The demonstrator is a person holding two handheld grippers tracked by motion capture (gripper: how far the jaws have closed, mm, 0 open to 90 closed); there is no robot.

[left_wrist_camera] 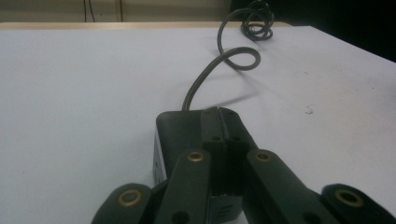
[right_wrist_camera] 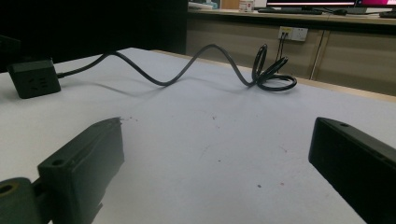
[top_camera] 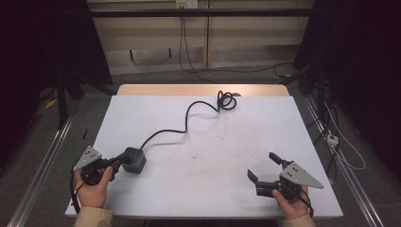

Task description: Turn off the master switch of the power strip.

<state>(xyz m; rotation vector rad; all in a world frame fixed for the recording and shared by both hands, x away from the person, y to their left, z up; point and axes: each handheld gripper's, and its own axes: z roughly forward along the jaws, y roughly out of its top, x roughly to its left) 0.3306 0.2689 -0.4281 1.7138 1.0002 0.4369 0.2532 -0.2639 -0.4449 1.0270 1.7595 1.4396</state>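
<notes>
Near the table's left front corner, our left gripper, jaws together and empty, rests against the black socket cube; its cord runs toward the far edge. Our right gripper gapes wide, empty, well apart.

Dim, grainy; dark surroundings; soft shadows

The high view looks forward and down over the whole white table from the person's side. Each gripper view sits low and close above the tabletop; both face the black socket block and its coiled cable, also seen from above
</notes>
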